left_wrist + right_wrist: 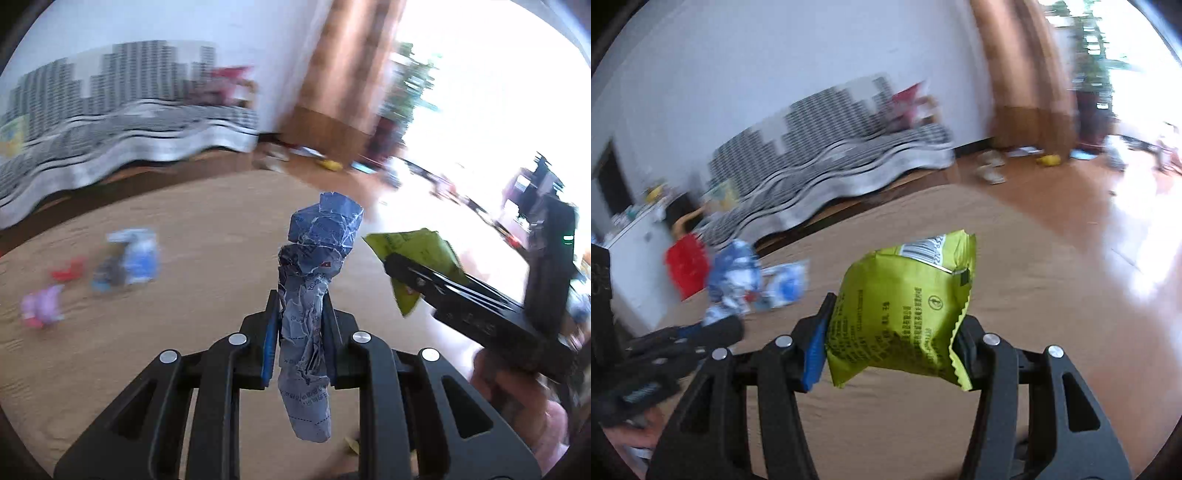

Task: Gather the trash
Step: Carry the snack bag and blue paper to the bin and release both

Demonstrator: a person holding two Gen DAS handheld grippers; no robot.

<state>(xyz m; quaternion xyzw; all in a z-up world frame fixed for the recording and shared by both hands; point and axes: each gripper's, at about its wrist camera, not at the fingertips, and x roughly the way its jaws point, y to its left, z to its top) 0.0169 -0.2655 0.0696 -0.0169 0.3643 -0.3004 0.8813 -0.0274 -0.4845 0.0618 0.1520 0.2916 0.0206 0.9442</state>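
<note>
— What do we have in the left hand-held gripper (300, 332)?
— Clamped on a crumpled blue wrapper (314, 295) — it stands upright between the pads, above the brown desk (184, 240).
— And our right hand-held gripper (892, 350)?
— Closed on a green snack packet (905, 306), just beside the left one.

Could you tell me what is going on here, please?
A person is collecting trash with a handheld gripper in each hand. The left gripper is shut on a crumpled blue wrapper; the right gripper is shut on a green snack packet. Both are held above the wooden table, where a few blurred wrappers are yet to be collected.
</note>
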